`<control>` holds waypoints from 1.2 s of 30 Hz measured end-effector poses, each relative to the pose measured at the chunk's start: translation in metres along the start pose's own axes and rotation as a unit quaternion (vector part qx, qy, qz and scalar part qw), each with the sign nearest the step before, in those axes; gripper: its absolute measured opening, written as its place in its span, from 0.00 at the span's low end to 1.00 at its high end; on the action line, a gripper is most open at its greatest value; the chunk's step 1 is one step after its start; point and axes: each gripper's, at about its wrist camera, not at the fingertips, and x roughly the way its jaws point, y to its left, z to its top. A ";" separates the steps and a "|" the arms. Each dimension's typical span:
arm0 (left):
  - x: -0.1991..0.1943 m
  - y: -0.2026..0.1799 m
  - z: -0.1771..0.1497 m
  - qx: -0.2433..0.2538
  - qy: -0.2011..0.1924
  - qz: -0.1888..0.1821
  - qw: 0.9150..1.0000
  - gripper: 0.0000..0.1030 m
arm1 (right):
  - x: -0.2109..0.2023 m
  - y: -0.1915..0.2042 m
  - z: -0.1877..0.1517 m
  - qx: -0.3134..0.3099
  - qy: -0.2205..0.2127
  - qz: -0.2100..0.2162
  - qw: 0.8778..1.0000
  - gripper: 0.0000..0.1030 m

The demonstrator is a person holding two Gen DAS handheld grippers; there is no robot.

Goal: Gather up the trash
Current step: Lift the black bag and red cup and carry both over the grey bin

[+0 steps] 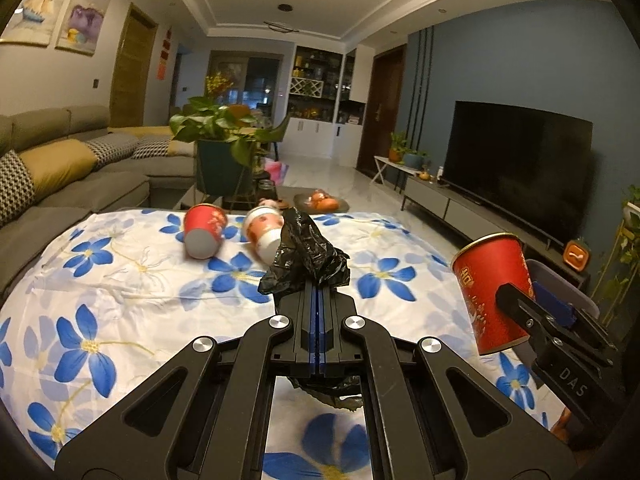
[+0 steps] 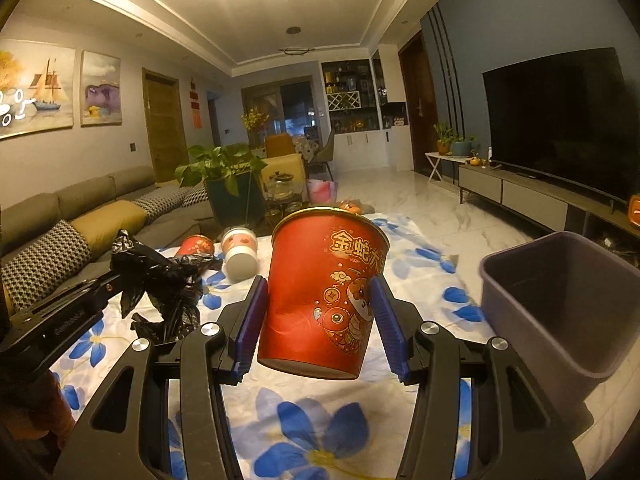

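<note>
My left gripper (image 1: 319,284) is shut on a crumpled black plastic bag (image 1: 308,256) and holds it above the flowered tablecloth (image 1: 120,280); the bag also shows in the right wrist view (image 2: 160,280). My right gripper (image 2: 318,292) is shut on a red paper cup (image 2: 324,292), held upright and slightly tilted above the cloth; it also shows in the left wrist view (image 1: 494,292). A red cup (image 1: 204,230) and a white-and-orange cup (image 1: 264,232) lie on their sides at the table's far edge. A grey-purple bin (image 2: 560,304) stands to the right of the held cup.
A grey sofa (image 1: 60,168) runs along the left. A potted plant (image 1: 218,144) stands beyond the table. A TV (image 1: 516,168) on a low cabinet lines the right wall. A plate of fruit (image 1: 320,202) sits past the table's far edge.
</note>
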 end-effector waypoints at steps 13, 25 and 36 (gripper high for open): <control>0.014 -0.074 0.008 0.048 -0.004 -0.055 0.997 0.00 | -0.037 -0.058 0.013 0.029 -0.042 -0.056 0.997 0.50; 0.043 -0.178 0.016 0.100 -0.011 -0.147 0.984 0.00 | -0.062 -0.137 0.024 0.058 -0.075 -0.156 0.983 0.50; 0.079 -0.244 0.009 0.113 -0.001 -0.213 0.971 0.00 | -0.063 -0.188 0.017 0.081 -0.080 -0.203 0.973 0.50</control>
